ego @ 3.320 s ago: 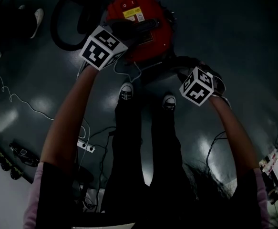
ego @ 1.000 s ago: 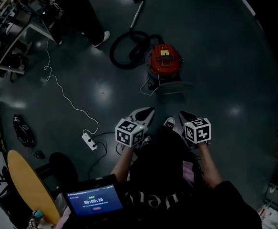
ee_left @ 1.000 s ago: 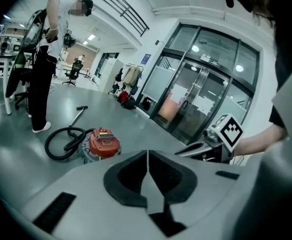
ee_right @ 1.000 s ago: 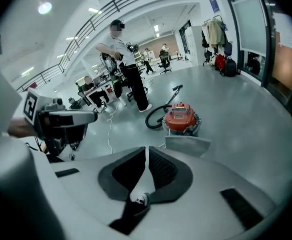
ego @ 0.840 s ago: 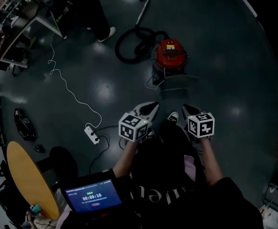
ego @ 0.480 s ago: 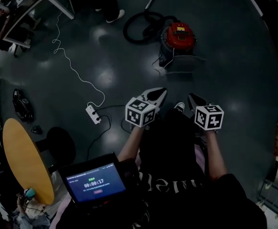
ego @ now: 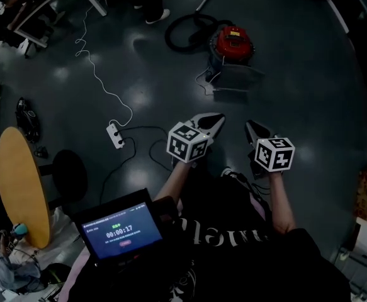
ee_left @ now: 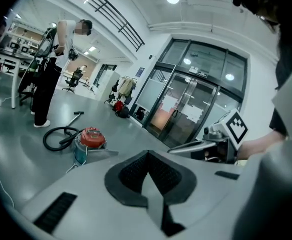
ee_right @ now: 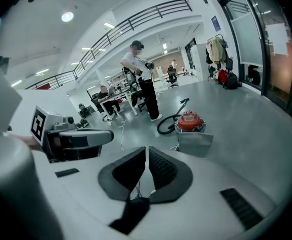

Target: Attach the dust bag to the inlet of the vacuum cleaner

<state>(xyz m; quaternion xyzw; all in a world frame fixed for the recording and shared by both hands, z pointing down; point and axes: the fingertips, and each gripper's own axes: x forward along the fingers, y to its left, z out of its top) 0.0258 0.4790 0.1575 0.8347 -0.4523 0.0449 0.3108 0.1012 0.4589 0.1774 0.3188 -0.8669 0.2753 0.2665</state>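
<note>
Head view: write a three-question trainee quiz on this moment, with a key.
1. True or false: the left tool grips the flat grey dust bag.
2. Where is the black flexible hose? A. coiled beside the red round vacuum cleaner; B. slung over the person's shoulder; C. packed in a cardboard box.
3. Complete: the jaws of the right tool are ___.
Key: 1 false; 2 A; 3 shut, with nothing between them.
</note>
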